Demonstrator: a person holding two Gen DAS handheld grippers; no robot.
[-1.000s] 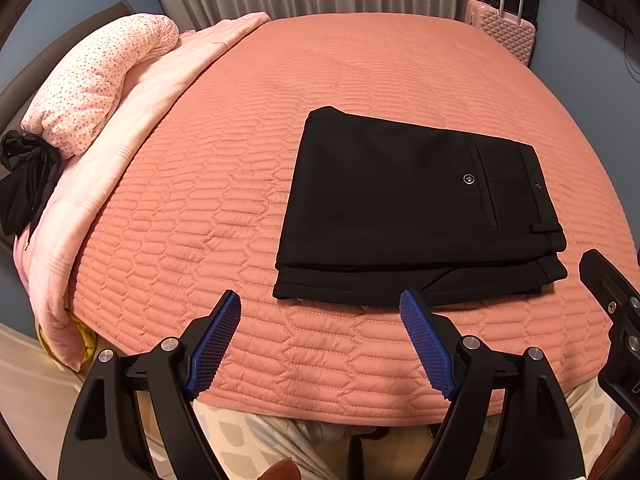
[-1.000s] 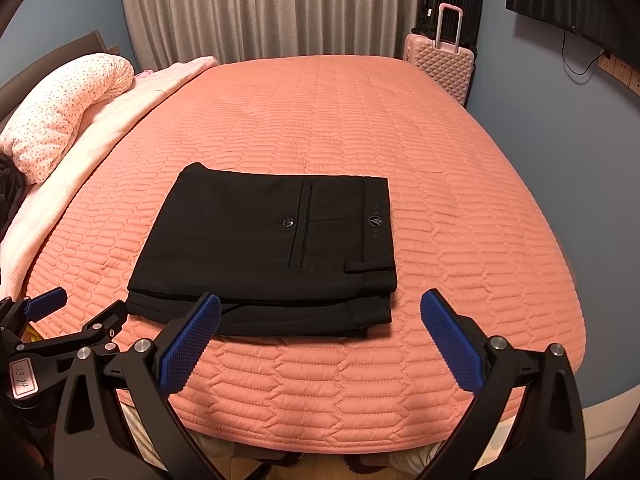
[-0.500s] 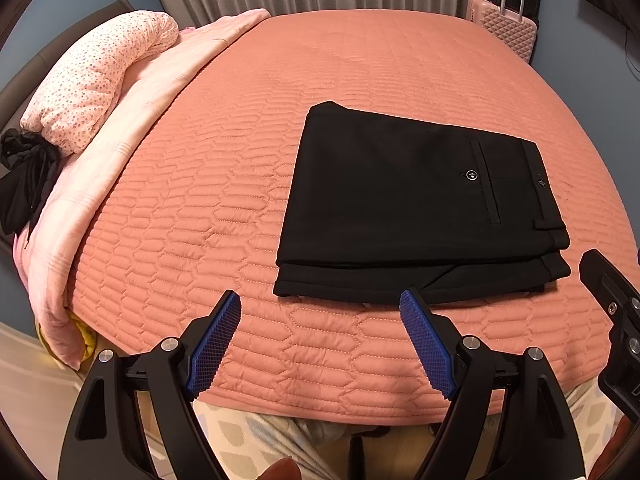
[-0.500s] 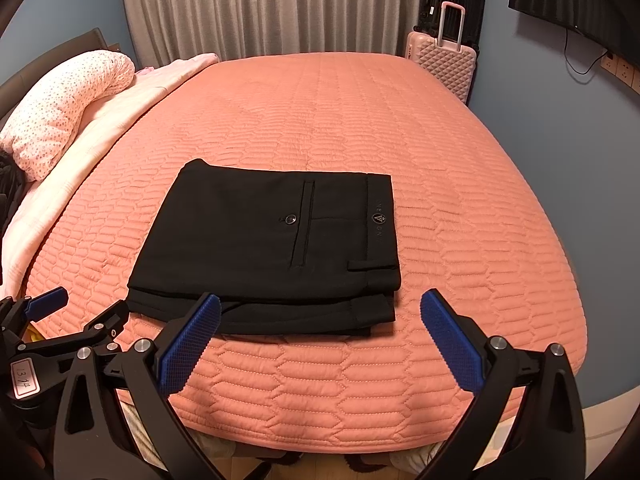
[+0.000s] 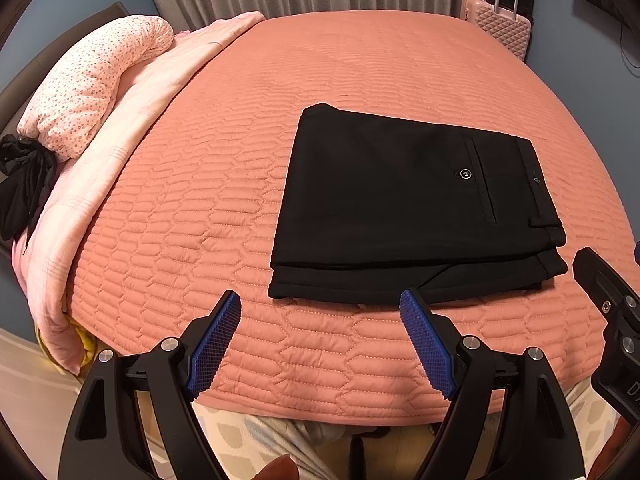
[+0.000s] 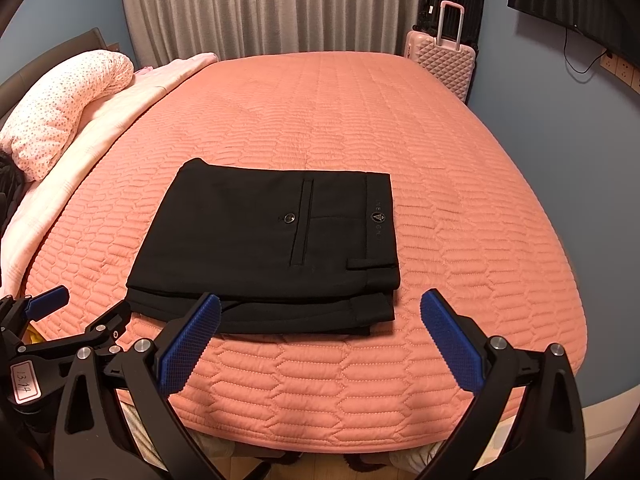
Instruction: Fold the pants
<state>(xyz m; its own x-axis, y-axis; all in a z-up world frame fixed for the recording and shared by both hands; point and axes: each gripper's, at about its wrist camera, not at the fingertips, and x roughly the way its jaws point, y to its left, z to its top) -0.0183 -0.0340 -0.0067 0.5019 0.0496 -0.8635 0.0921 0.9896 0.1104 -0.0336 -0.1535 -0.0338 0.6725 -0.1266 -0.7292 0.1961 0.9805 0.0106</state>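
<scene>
Folded pants slightly nearer both cameras.

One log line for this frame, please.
stage: fold looks done | pants: folded, flat on bed | left tongs: open, empty | right tongs: open, empty

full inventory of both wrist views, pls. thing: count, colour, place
pants: 1, black, folded into a rectangle, near edge of the bed, waistband to the right
quilted bedspread: 1, salmon pink, covers the bed
blanket: 1, pale pink, along the bed's left side
speckled pillow: 1, white-pink, on the blanket
dark cloth: 1, black, bunched by the pillow, far left
yellow item: 1, under the blanket's hanging end; unidentifiable
suitcases: 2, pink with black behind, far right corner
curtain: 1, grey, far wall
TV: 1, black, right wall
left gripper: open, empty, short of the pants
right gripper: open, empty, at the pants' near edge
</scene>
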